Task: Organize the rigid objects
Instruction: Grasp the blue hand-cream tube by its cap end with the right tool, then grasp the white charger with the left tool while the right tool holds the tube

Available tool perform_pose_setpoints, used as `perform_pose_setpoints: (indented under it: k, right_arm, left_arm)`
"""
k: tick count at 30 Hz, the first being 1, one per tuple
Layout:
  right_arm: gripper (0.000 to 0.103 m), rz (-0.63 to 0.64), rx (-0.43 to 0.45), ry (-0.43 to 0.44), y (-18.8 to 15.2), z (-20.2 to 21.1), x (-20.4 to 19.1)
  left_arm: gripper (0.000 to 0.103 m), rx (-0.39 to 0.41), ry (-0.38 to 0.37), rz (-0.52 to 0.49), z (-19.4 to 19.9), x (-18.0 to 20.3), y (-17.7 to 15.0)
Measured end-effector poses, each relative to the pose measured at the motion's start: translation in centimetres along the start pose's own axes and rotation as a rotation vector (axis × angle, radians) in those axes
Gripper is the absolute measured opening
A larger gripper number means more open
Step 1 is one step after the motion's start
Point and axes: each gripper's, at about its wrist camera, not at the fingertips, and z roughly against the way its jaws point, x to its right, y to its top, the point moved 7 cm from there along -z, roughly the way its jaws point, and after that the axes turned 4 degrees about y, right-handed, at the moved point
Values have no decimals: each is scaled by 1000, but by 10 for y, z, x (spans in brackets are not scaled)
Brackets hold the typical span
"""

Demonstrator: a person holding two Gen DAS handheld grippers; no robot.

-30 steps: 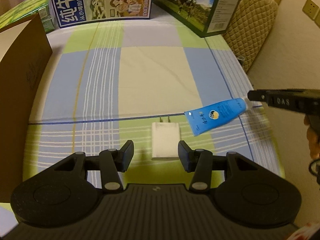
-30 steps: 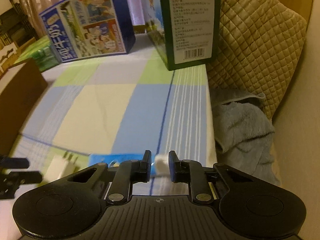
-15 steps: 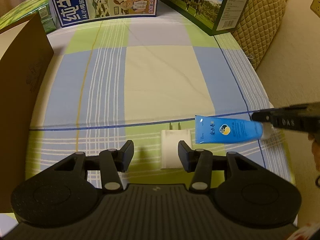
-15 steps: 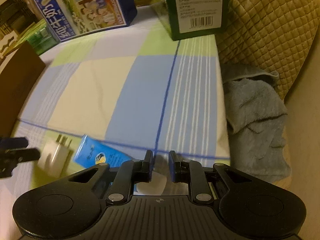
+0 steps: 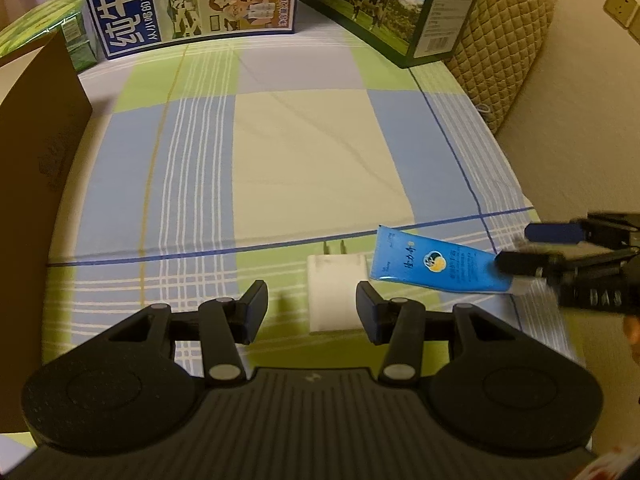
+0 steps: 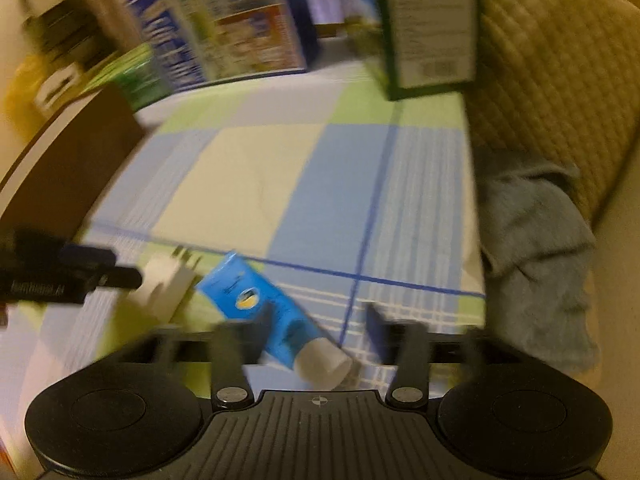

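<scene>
A blue tube (image 5: 436,268) with a white cap lies on the checked cloth, next to a white plug adapter (image 5: 336,292). In the right wrist view the tube (image 6: 264,308) lies between my right gripper's (image 6: 320,320) spread fingers, its cap (image 6: 324,364) near the gripper body. The right gripper is open and also shows in the left wrist view (image 5: 516,248) at the tube's cap end. My left gripper (image 5: 312,304) is open and empty, just in front of the adapter (image 6: 164,284).
A brown cardboard box (image 5: 36,184) stands at the left. A blue milk carton box (image 5: 192,0) and a green cow-print box (image 5: 384,4) stand at the back. A quilted cushion (image 6: 552,92) and grey towel (image 6: 540,264) lie off the right edge.
My right gripper has opened and let go of the tube's cap. The tube now lies flat on the cloth beside the adapter. The right wrist view is blurred by motion.
</scene>
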Motion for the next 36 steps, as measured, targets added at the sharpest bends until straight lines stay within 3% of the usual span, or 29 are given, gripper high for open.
perform_pose_setpoints:
  k: [4,10,13,19,23,27,36]
  right_arm:
    - [66,161,-55,16,-6,-11,-15]
    - [62,265,-100,-34,-12,-37,-25]
    - [46,250,-93,-26,-14,-42,-27]
    - [45,198,-70,-54,-16,-41,-28]
    - [45,164,-60,-74,-16,-40,-32]
    - [39,138,-48,-82,-20,-39,-42]
    - [34,122,-42,-48,-45,-34,-83]
  left_arm:
    - [45,-9,-29,-5,1,2,-5]
    - [52,-22,-65,-31,-4,12,-8]
    - [53,-36,-64,-37,-12,15,-8]
    - [51,-41,-39,-69,-26,17,-5]
    - [40,-43,-35,-88,-31,18,-4]
    - [37,-38,-43,-94,-31,16,-7]
    - [36,-34,-25,-106,-10,-8,-42]
